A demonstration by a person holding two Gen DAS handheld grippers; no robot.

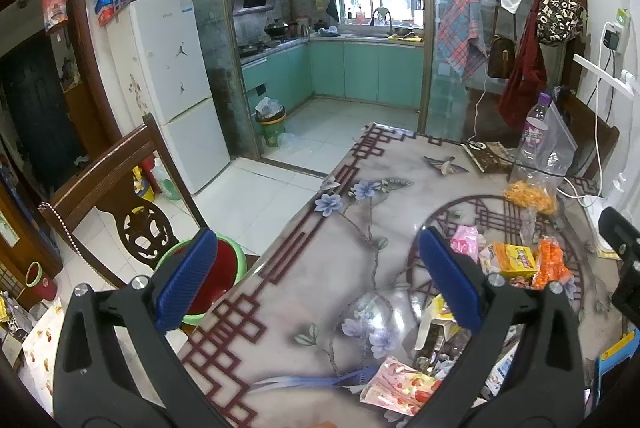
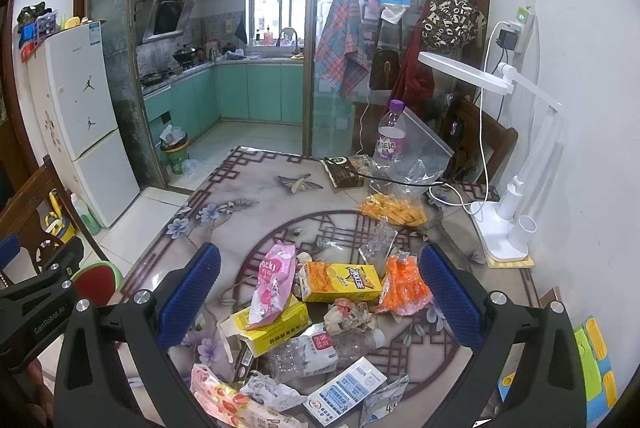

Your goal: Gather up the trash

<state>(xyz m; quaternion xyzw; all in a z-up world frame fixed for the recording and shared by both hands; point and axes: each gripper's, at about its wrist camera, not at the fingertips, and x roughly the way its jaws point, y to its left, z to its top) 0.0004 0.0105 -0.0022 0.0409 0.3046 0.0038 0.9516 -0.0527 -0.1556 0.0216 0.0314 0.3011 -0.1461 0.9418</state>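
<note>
Both the left gripper (image 1: 316, 276) and right gripper (image 2: 320, 292) hovered with jaws apart and empty over the trash pile (image 2: 320, 312) on the worktop (image 1: 304, 228); crumpled wrappers and the clear bottle (image 2: 316, 348) overlapped, so a grab risked dragging neighbours off the edge.

You see: white desk lamp (image 2: 504, 228) at table's right edge | fridge (image 1: 168, 76) on your left | wooden chair (image 1: 120, 196) at table's left edge
</note>
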